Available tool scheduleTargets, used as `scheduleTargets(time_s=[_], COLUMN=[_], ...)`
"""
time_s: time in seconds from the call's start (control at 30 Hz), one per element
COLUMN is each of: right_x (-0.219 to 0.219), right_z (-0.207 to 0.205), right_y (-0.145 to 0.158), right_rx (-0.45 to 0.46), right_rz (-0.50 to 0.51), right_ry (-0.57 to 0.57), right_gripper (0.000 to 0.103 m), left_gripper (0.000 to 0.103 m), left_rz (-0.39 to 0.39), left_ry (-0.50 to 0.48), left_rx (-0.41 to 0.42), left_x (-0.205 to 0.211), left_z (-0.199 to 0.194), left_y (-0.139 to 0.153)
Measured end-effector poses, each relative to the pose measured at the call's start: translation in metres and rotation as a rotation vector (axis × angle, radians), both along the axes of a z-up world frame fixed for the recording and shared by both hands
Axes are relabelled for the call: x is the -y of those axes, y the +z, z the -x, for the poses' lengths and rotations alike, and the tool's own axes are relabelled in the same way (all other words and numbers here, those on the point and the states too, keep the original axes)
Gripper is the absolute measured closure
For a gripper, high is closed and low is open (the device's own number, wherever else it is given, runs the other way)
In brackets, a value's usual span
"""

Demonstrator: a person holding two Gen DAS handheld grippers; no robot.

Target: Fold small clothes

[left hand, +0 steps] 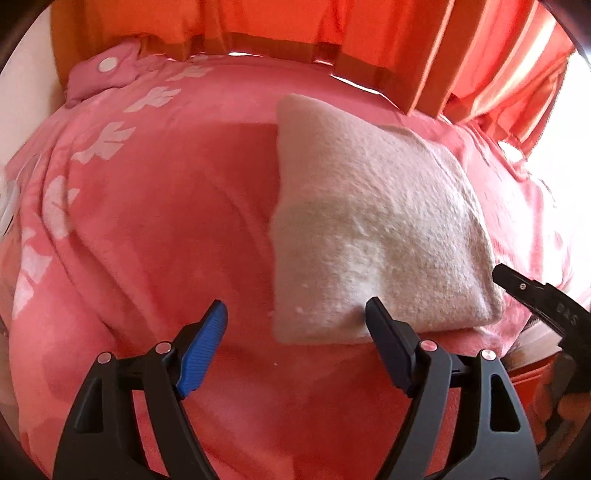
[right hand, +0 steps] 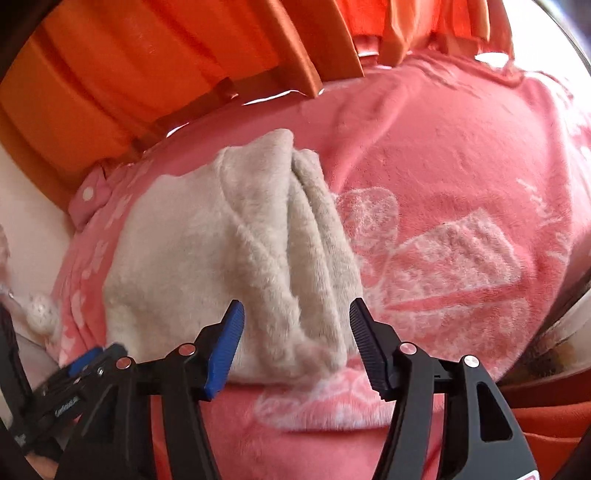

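Both claws released, left claw (left hand: 295, 317) & right claw (right hand: 295, 317) over the folded cream garment (right hand: 221, 266); next I'd press creases flat w/ even pressure.

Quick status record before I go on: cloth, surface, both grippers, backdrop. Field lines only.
cloth: beige fleece piece, folded, lying on the blanket; layered folds show along its edge in the right wrist view
surface: pink blanket with white prints
left gripper: open, nothing held, hanging over the cloth's near corner
right gripper: open, the cloth's near edge lies between its jaws, pads not pressing
backdrop: orange curtain behind the blanket
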State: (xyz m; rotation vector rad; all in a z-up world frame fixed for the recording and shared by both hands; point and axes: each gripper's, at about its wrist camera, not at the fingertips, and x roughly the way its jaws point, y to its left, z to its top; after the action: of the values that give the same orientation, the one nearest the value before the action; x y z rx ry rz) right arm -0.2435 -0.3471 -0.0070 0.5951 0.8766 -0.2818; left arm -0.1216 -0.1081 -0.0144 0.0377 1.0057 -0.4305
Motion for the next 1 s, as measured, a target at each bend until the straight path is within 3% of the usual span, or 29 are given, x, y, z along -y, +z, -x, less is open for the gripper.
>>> scheduleTargets(time_s=[0.07,0.1,0.17,0.27,0.33,0.4,0.47,0.5,0.57,0.63,0.7,0.73,0.87,1.0], right_x=[0.003,0.000,-0.005,-0.011,-0.007,0.000,0.010,0.011,0.012,0.017,0.021,0.025,0.037,0.039], right_z=[-0.018,-0.025,-0.030,-0.018,-0.013,-0.019,-0.033,-0.029,-0.022,-0.018,-0.019,-0.020,-0.037,-0.063], right_y=[-0.014,-0.018,0.002,0.054,0.064,0.038,-0.020,-0.029,-0.017,0.000,0.009,0.011,-0.002,-0.035], right_rx=[-0.035,-0.049,-0.011,0.125,0.140,0.056,-0.125,-0.110,-0.067,-0.033,-0.008,0.026,0.020,-0.036], right_rz=[-0.045,-0.056,-0.007,0.104,0.137,0.127,0.097,0.081,0.044,0.020,0.022,0.002,-0.091,-0.204], right_ry=[0.044,0.067,0.089,0.070,0.053,0.050,0.071,0.063,0.053,0.033,0.018,0.018,0.014,0.041], right_gripper=[0.046,0.077,0.083,0.088,0.093,0.094,0.100,0.099,0.092,0.077,0.035,0.030,0.028,0.023], left_gripper=[0.028,0.028,0.028,0.027,0.025,0.025,0.025,0.025,0.024,0.021,0.018,0.018,0.015,0.010], left_rz=[0.009,0.012,0.014,0.015,0.008,-0.003,-0.013,-0.010,0.015,0.024,0.049,0.067,0.181,0.217], left_ry=[0.027,0.032,0.036,0.033,0.029,0.019,0.015,0.010,0.001,-0.008,-0.013,-0.012,0.007,0.006], left_rx=[0.005,0.007,0.023,0.061,0.073,0.065,0.039,0.020,-0.019,-0.030,-0.039,-0.050,-0.138,-0.218], left_x=[-0.004,-0.005,-0.006,-0.007,-0.004,0.002,0.007,0.009,0.013,0.016,0.020,0.021,0.021,0.026], left_z=[-0.003,-0.005,-0.009,-0.010,-0.012,-0.016,-0.020,-0.022,-0.024,-0.027,-0.035,-0.040,-0.072,-0.098], left_y=[0.005,0.008,0.017,0.030,0.033,0.028,0.020,0.016,0.013,0.013,0.015,0.015,0.008,-0.016])
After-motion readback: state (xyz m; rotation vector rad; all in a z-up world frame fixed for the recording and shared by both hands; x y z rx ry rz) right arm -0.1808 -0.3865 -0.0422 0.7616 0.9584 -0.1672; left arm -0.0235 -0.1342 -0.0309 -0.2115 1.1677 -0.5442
